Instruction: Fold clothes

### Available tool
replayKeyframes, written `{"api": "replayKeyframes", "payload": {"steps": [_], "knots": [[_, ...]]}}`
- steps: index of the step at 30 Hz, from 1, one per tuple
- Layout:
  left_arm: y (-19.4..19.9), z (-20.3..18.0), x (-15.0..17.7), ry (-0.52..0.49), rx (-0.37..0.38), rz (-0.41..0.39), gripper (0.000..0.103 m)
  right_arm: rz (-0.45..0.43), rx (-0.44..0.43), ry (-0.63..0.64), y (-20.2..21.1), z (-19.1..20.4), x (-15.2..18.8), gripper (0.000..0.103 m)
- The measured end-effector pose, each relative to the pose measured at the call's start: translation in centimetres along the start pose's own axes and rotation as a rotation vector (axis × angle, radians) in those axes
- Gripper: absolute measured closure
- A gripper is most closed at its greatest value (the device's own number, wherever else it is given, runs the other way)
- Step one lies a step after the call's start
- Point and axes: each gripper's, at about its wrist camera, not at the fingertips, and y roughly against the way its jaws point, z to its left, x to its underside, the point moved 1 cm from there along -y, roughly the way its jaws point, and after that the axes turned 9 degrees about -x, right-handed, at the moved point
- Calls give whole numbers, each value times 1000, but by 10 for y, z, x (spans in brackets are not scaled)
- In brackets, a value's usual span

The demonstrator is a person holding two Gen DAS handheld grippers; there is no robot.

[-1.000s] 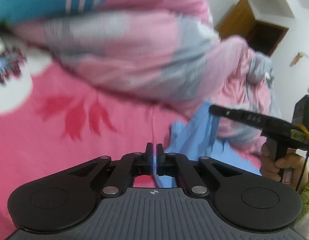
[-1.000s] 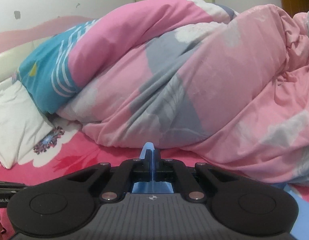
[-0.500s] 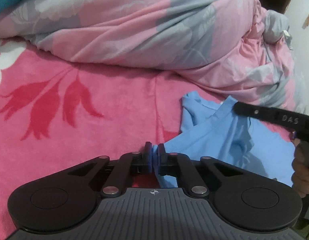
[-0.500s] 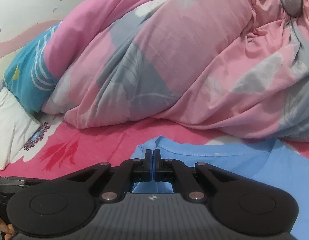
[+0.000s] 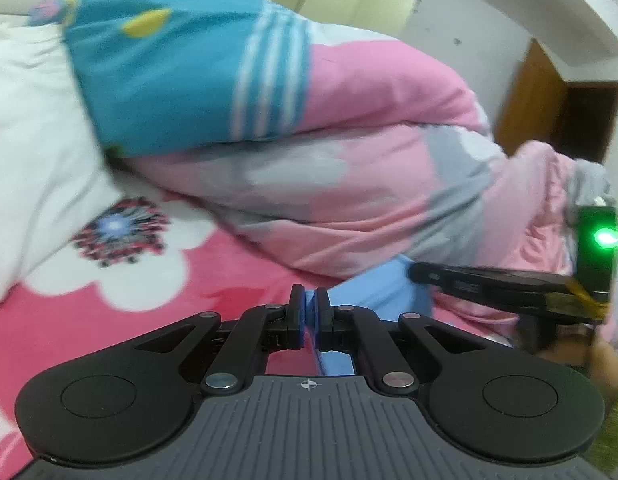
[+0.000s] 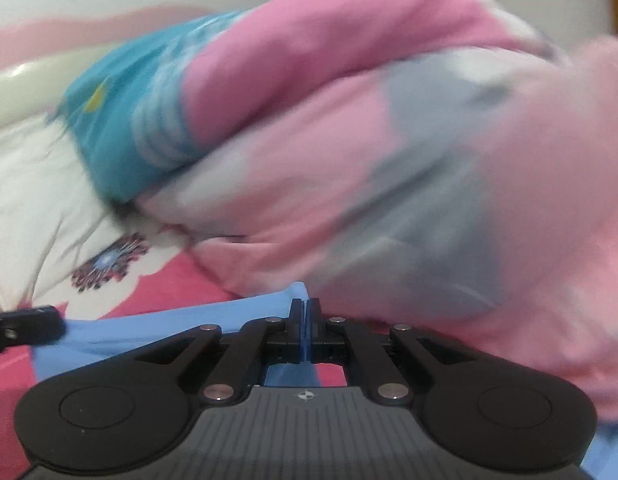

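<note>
While both tools pinch cloth, best to carry the two corners level and together. Nearest, left gripper (image 5: 310, 312) pressed shut on an edge of the light blue garment (image 5: 379, 294); right gripper (image 6: 305, 322) likewise clamped on a blue fold, with the garment (image 6: 157, 322) stretched leftward between them, low over the bed. Should keep that span taut, probably lay it flat without letting the far hem drag into the bedding, and loosen only once settled. Underneath, pink floral blanket (image 5: 237, 280) as working surface, soft and likely to grip the fabric. Just beyond, heaped pink and grey duvet (image 5: 369, 184) with a teal striped end, crowding the far side. Left, white pillow (image 5: 33, 128). Farthest, pale wall and a brown wooden door (image 5: 525, 96) at right.
</note>
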Motion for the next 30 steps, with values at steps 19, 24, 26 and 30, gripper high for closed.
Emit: {"api": "replayKeyframes", "payload": {"steps": [19, 24, 26, 30], "knots": [[-33, 35, 19, -11, -156, 123, 101, 93, -135, 363, -149, 76, 8, 103], [-40, 39, 25, -19, -192, 174, 96, 69, -160, 250, -158, 69, -8, 103], [-39, 41, 24, -6, -204, 174, 93, 22, -175, 161, -150, 64, -21, 102], [-31, 51, 18, 53, -248, 133, 85, -57, -198, 14, -109, 48, -51, 102]]}}
